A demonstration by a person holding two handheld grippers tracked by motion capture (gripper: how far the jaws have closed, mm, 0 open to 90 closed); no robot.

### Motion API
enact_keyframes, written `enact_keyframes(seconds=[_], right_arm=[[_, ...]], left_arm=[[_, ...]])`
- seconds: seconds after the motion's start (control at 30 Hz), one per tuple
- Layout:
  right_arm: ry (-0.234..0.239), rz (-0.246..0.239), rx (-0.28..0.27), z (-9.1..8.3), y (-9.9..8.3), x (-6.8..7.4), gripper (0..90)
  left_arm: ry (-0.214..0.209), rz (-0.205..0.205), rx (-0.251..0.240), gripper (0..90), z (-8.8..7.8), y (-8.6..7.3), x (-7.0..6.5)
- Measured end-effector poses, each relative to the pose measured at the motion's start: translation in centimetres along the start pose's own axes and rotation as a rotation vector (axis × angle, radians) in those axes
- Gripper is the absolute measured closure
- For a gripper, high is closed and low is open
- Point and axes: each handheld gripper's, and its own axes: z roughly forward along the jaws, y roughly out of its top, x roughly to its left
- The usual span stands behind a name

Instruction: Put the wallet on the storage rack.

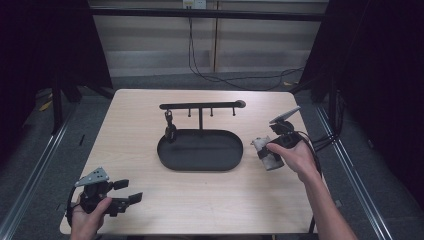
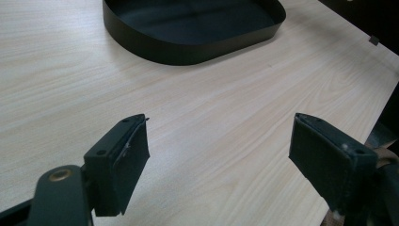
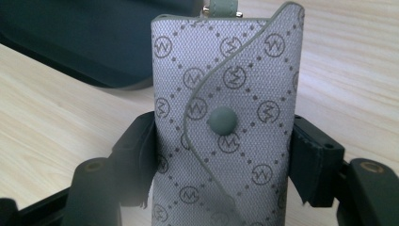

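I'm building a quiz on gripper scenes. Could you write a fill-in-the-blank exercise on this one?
1. The right gripper is shut on a grey patterned ____.
2. The left gripper has its fingers ____.
3. The black oval tray rests on a ____ table.
4. One item hangs from the tray's ____.

Missing words: key pouch; open; wooden; hook bar

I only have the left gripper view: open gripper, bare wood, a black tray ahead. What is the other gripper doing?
Observer: The right gripper is shut on a grey patterned pouch, right of the tray.
Operator: Is the pouch closed?
Observer: Yes, its flap is fastened by a round snap.
Operator: Anything above the tray?
Observer: A hook rack stands over it; one dark item hangs from the leftmost hook.
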Motion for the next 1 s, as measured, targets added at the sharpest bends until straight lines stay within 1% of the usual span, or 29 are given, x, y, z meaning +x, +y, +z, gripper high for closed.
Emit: enact_keyframes(seconds=[0.17,0.23,0.37,0.4,0.5,0.53,0.6,0.77,0.93,1.0], right_arm=[[0.032,-0.001,-0.026,-0.5,0.4,0.4,33.3],[0.044,0.002,-0.034,-0.7,0.7,0.7,33.3],[0.064,-0.008,-0.058,-0.8,1.1,1.3,33.3],[0.061,-0.017,-0.066,-0.7,1.2,1.5,33.3],[0.084,-0.019,-0.098,-0.6,1.4,1.9,33.3],[0.084,-0.021,-0.1,-0.6,1.5,2.1,33.3],[0.106,-0.024,-0.109,-0.4,1.7,2.3,33.3],[0.131,-0.031,-0.127,-0.1,2.2,3.0,33.3],[0.167,-0.009,-0.142,0.3,2.7,3.3,33.3],[0.168,-0.008,-0.143,0.5,2.9,3.4,33.3]], left_arm=[[-0.001,0.004,-0.001,20.2,0.0,0.0,0.0],[-0.001,0.003,-0.002,20.2,0.0,0.0,0.0],[-0.003,0.004,-0.002,20.2,0.0,0.0,0.0],[-0.003,0.004,-0.003,20.2,0.0,0.0,0.0],[-0.003,0.004,-0.001,20.2,0.0,0.0,0.0],[-0.003,0.004,-0.001,20.2,0.0,0.0,0.0],[-0.003,0.006,-0.002,20.2,0.0,0.0,0.0],[-0.004,0.004,0.001,20.2,0.0,0.0,0.0],[-0.001,0.009,0.005,20.2,0.1,0.0,-0.1],[-0.005,0.008,0.003,20.2,0.0,0.0,0.0]])
